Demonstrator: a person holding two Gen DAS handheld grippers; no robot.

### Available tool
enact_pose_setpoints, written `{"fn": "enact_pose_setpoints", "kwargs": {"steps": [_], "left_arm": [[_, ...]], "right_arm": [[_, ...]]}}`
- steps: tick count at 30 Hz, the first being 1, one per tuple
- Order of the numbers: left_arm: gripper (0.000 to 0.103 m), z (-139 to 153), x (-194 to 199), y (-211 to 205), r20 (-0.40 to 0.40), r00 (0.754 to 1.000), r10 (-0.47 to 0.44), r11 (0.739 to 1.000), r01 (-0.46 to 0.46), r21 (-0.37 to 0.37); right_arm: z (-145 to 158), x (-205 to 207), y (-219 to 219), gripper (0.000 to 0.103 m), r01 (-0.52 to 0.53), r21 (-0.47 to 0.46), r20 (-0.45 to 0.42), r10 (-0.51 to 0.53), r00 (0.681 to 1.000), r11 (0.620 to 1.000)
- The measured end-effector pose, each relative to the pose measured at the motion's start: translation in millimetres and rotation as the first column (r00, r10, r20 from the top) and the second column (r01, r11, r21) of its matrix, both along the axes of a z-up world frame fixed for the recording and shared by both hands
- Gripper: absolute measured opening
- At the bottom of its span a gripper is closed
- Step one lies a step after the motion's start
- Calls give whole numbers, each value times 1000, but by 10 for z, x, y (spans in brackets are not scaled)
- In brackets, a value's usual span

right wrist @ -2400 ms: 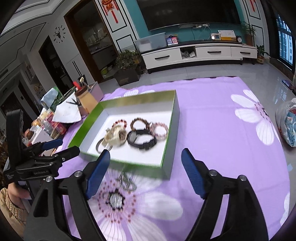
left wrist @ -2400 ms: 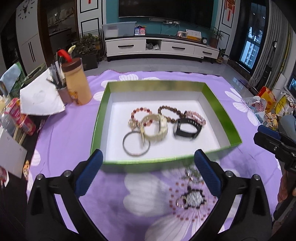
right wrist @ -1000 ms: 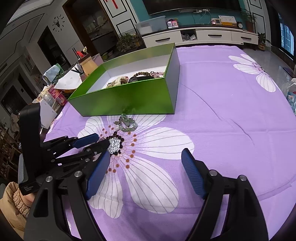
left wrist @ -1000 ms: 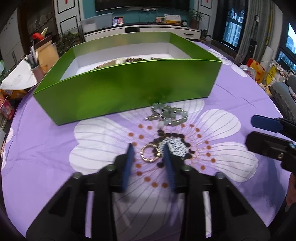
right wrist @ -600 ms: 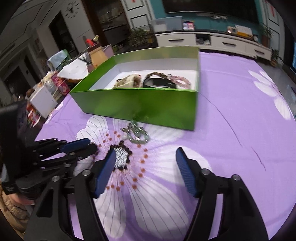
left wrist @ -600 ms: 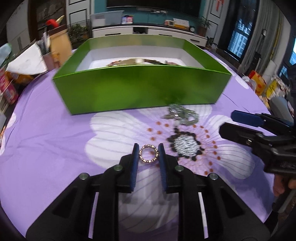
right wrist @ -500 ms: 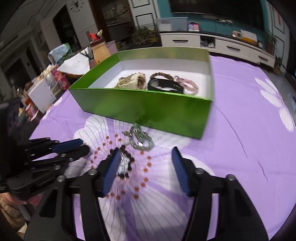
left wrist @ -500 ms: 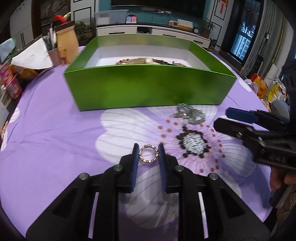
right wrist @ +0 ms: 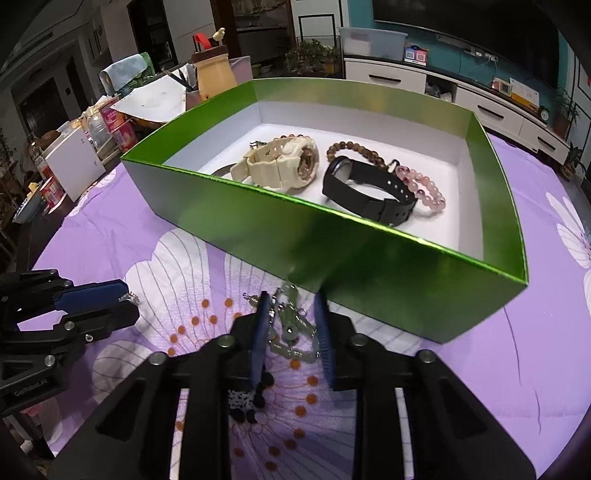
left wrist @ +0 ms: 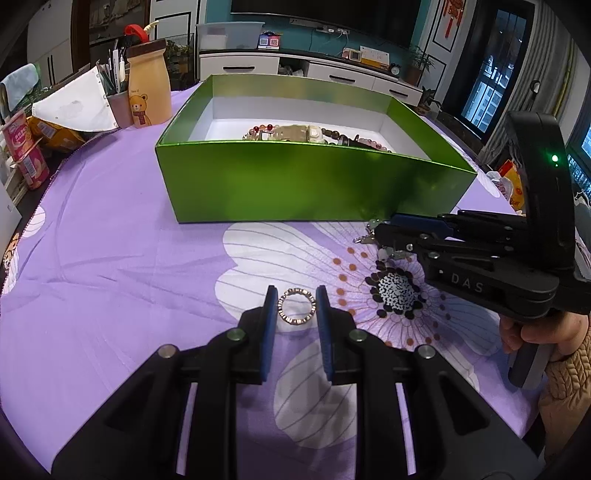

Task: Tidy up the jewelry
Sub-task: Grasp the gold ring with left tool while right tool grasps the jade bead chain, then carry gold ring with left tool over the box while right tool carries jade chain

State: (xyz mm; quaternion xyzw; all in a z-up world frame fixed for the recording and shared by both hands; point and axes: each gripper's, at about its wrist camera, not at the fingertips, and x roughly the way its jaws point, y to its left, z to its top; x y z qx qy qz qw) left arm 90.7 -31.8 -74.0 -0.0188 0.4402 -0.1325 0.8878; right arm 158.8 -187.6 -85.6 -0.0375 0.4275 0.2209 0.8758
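Two tongs, box wall near

A teal wall runs along the back, with a big dark television mounted on it. Below sits a long white cabinet with black handles — small boxes and a clock on top. Potted plants stand at its right end, another plant at the left. Dark windows on the right, curtains beside them — night outside. Glossy pale floor, red hanging ornament up high.
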Motion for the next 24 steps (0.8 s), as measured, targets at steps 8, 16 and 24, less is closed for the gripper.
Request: {"fn": "enact_pose_setpoints", "kwargs": {"steps": [8,16,24], "left_arm": [[20,-33,32,35,-8,1000,4,1000,-4,-9],[20,67,-16,44,10,1000,7,1000,-7,-16],[20,223,-42,18,28,999,17,1000,-16,-9]], "right_arm": [[78,-85,-71,7,13,64,1,-13,1000,998],[328,-330,-220,7,35,138,44,-41,998,990],[630,-554,-368,7,47,194,104,-68,992,980]]}}
